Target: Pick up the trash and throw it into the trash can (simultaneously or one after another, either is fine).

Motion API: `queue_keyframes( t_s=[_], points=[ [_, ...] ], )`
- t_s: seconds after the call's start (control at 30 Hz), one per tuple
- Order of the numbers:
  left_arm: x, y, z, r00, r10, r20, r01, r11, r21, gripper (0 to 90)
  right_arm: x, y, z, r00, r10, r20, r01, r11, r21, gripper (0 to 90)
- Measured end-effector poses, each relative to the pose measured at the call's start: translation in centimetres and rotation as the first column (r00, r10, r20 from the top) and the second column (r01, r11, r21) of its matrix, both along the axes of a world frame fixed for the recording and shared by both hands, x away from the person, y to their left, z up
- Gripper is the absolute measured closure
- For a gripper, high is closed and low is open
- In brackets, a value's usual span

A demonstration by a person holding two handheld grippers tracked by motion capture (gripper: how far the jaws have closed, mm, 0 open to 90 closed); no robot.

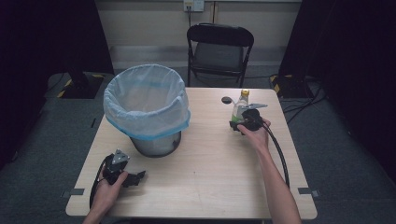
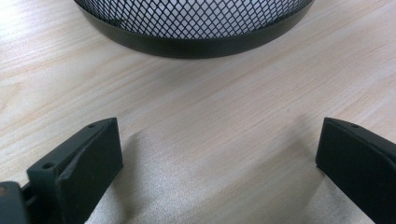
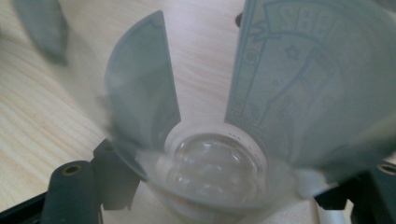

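A clear plastic bottle (image 1: 241, 105) with a yellow cap and a pale label stands tilted at the right of the wooden table (image 1: 210, 177). My right gripper (image 1: 238, 122) is shut on its lower part. In the right gripper view the bottle's base (image 3: 215, 168) sits between my right gripper's (image 3: 224, 186) two jaws, which press on both sides. My left gripper (image 1: 136, 178) rests near the front left edge, open, holding nothing. In the left gripper view its jaws (image 2: 219, 158) stand wide apart over bare wood, facing the bin's base (image 2: 191, 28).
A black mesh waste bin (image 1: 147, 109) lined with a pale blue bag stands at the table's left centre. A small dark round hole (image 1: 227, 100) lies next to the bottle. A black folding chair (image 1: 219, 49) stands behind the table. Cables trail on the floor at right.
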State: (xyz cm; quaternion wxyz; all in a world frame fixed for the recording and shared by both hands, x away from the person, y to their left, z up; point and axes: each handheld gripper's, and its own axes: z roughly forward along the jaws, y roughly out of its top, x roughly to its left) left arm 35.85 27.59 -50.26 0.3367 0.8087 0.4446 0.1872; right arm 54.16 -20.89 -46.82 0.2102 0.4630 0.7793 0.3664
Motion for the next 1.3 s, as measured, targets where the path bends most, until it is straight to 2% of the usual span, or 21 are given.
queue_keyframes(
  t_s=[0.47, 0.6, 1.3],
  points=[
    [0.0, 0.0, 0.0, 1.0000, 0.000, 0.000, 0.000, 1.0000, -0.001, 0.0, -0.2, 0.2, 0.2, 0.9998, -0.019, -0.010, 0.019, 1.000, -0.001, 27.9],
    [0.0, 0.0, 0.0, 1.0000, 0.000, 0.000, 0.000, 1.0000, -0.001, 0.0, -0.4, 0.1, 0.4, 0.9996, -0.023, -0.019, 0.023, 0.999, 0.036, 27.9],
    [-0.1, 0.0, 0.0, 1.0000, 0.004, 0.000, -0.004, 1.0000, -0.003, 0.1, -2.8, 0.8, 4.4, 0.9981, 0.021, 0.057, -0.029, 0.991, 0.130, 27.9]
  ],
)
